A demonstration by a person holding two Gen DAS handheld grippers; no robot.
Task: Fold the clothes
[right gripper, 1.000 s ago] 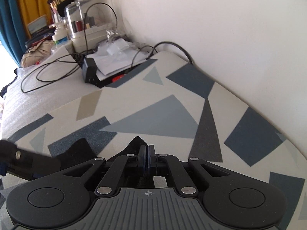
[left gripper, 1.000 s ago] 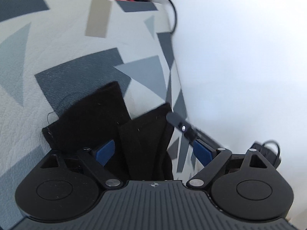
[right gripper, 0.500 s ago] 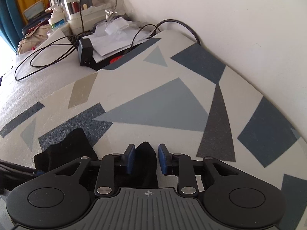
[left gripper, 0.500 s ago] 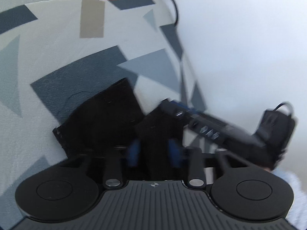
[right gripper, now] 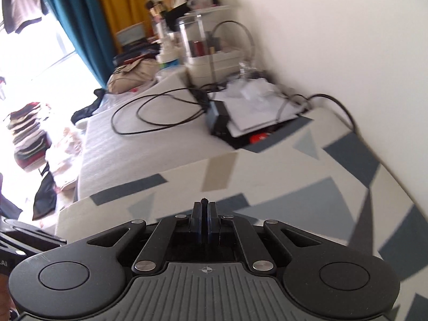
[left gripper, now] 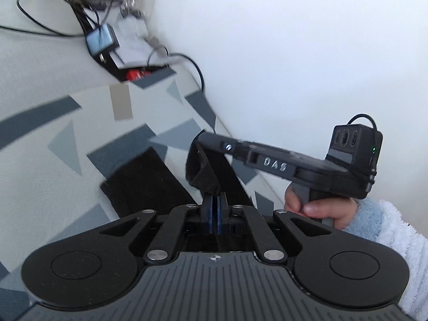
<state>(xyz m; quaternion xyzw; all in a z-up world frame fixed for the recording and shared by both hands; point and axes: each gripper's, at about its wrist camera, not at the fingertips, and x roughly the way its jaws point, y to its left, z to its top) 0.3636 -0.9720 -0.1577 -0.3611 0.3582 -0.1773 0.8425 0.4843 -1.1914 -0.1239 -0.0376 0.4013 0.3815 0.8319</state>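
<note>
Left wrist view showed the clearest change: the left tongs, wide open around the black garment a second earlier, had clamped onto a fold of it, blue pads pressed together with the cloth pinched between them. The right tongs had briefly parted and closed again on the same garment's edge, and a tuft of black cloth poked from between their tips in the right wrist view. Both had come up from the patterned mat, drawing the near part of the cloth clear of it. That suggested the grasp was done and the fold-over itself was starting.

The garment looked dark, soft and fuzzy, narrow like a sock or legging. Its far end lay flat on the mat, while the near end hung bunched between the two tongs.
</note>
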